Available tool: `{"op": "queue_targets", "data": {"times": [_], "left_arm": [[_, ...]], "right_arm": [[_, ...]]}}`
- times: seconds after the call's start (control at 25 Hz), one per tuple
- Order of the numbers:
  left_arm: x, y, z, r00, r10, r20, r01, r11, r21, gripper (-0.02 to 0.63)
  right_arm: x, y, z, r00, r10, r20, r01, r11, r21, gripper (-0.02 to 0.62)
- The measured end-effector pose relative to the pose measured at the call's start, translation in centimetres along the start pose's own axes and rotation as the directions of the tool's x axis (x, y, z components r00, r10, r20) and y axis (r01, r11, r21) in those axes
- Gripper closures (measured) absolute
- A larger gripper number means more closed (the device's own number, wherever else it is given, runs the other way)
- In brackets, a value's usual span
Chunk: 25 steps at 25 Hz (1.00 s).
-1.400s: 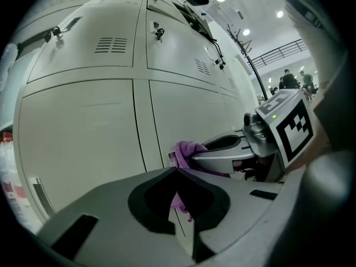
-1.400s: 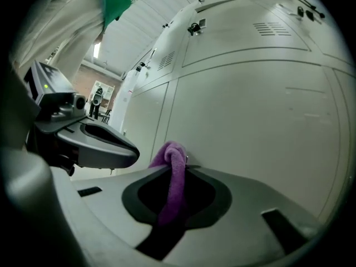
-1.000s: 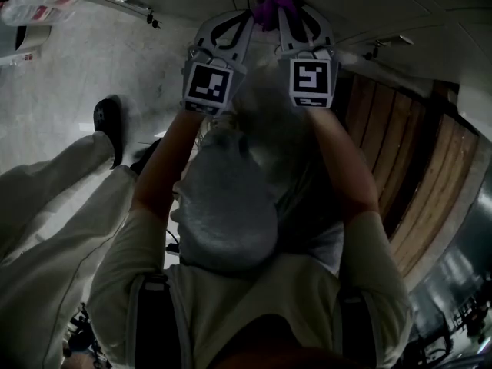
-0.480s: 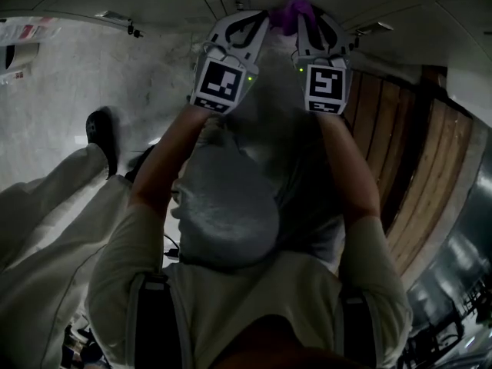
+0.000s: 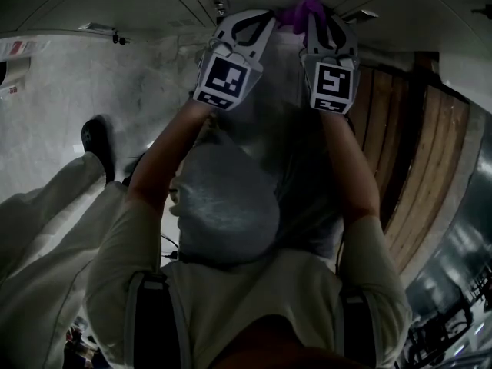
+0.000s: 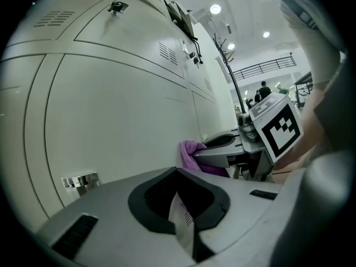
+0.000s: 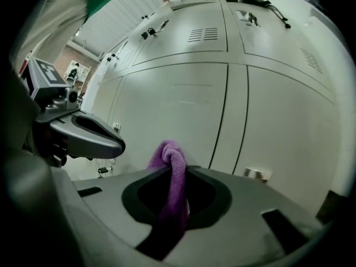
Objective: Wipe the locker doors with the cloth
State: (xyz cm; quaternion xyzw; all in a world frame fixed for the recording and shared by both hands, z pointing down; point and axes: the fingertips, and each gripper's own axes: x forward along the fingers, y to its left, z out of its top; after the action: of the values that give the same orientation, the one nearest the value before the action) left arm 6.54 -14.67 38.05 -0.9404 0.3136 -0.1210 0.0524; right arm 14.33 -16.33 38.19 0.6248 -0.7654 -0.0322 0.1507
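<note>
- Well, the locker doors (image 7: 183, 104) fill everything ahead of both grippers: pale panels with vent slots, split by a dark seam just beyond the right jaws. Both tools are raised toward them, which I take to be the reach for a high panel.
- My right gripper (image 7: 186, 174) is clamped on the cloth, its tips pointed at the door so the fabric leads and the plastic stays off the paint.
- My left gripper (image 6: 178, 174) sits just beside the right one, on its left, jaws closed together with nothing of the cloth between them. I judge it is only keeping company, not sharing the wipe.
- The cloth (image 7: 169, 152) is purple and bunched. One fold pokes out past the right jaw tips toward the door, and the rest trails back through the jaws. I cannot tell whether it is touching the panel.
- A small chrome latch (image 7: 256, 174) sits low to the right of the right jaws. It could snag the fabric on a sideways stroke.
</note>
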Motion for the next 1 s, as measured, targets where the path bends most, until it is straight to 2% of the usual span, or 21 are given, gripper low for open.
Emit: {"op": "queue_targets", "data": {"times": [0.2, 0.36, 0.64, 0.84, 1.0], "left_arm": [[0.1, -0.3, -0.4, 1.0, -0.001, -0.006, 0.001, 1.0, -0.011, 0.603], [-1.0, 0.4, -0.5, 1.0, 0.023, -0.01, -0.023, 1.0, -0.004, 0.603], [-5.2, 3.6, -1.0, 0.993, 0.116, -0.023, -0.116, 0.993, 0.0, 0.603], [-7.7, 5.9, -3.7, 0.984, 0.169, -0.064, -0.171, 0.985, -0.017, 0.603], [-8.5, 7.1, -6.0, 0.978, 0.188, -0.089, -0.191, 0.981, -0.03, 0.603]], "right_arm": [[-0.4, -0.9, -0.6, 1.0, -0.013, -0.009, 0.013, 1.0, 0.01, 0.54], [-0.6, 0.3, 0.2, 1.0, 0.028, 0.014, -0.029, 0.999, 0.033, 0.541], [-0.5, 6.9, 2.3, 0.982, 0.178, 0.07, -0.18, 0.983, 0.029, 0.541], [0.7, 12.5, 0.6, 0.958, 0.286, 0.036, -0.284, 0.958, -0.038, 0.541], [2.0, 15.3, -1.3, 0.946, 0.323, -0.003, -0.323, 0.945, -0.06, 0.541]]}}
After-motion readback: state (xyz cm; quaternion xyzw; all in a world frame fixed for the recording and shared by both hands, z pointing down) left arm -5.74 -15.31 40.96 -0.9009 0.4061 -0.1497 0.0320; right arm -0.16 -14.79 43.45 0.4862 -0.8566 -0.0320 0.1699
